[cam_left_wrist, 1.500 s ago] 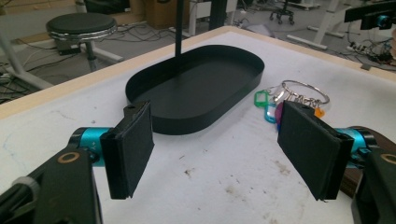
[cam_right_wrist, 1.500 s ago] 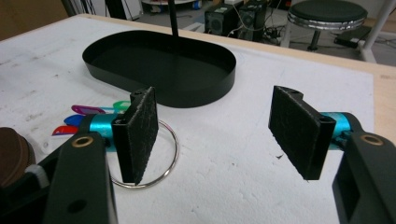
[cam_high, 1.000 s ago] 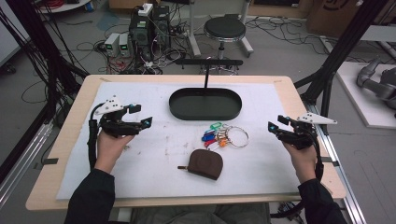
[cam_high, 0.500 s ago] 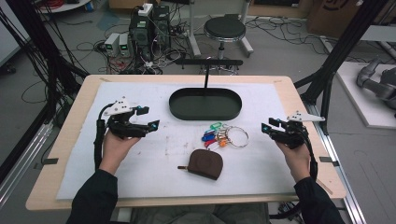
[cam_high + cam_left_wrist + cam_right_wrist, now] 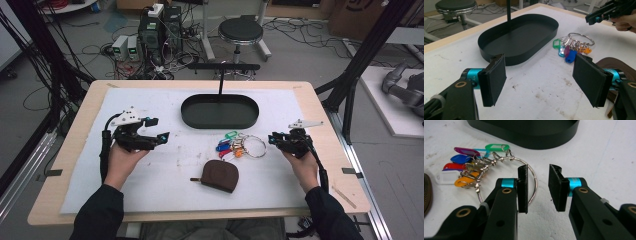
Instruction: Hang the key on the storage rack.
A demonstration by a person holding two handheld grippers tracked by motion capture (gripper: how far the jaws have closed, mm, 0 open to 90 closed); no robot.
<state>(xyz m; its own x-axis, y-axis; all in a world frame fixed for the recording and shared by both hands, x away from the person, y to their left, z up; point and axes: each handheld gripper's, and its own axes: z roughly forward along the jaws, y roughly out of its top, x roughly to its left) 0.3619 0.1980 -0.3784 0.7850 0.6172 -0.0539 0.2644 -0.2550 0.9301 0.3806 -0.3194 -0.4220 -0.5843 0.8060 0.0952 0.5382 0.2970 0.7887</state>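
Both right tongs (image 5: 537, 188) jaws narrowed, nearer the key ring (image 5: 506, 178) than before.

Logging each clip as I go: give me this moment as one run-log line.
right tongs: closing, open, astride key ring wire, no grip yet | left tongs: open, idle | tray: nothing inside | pouch: untouched

Both grippers: black bodies, black rectangular pads, cyan collars behind pads, brass-coloured pivot rivets. Left gripper (image 5: 152, 134): grey three-cornered plate on top, black cable looping past wrist. Right gripper (image 5: 276, 138): same grey plate, black cable along forearm, white zip tie on one jaw arm in right gripper view. Person: dark long sleeves (image 5: 100, 212), both arms.
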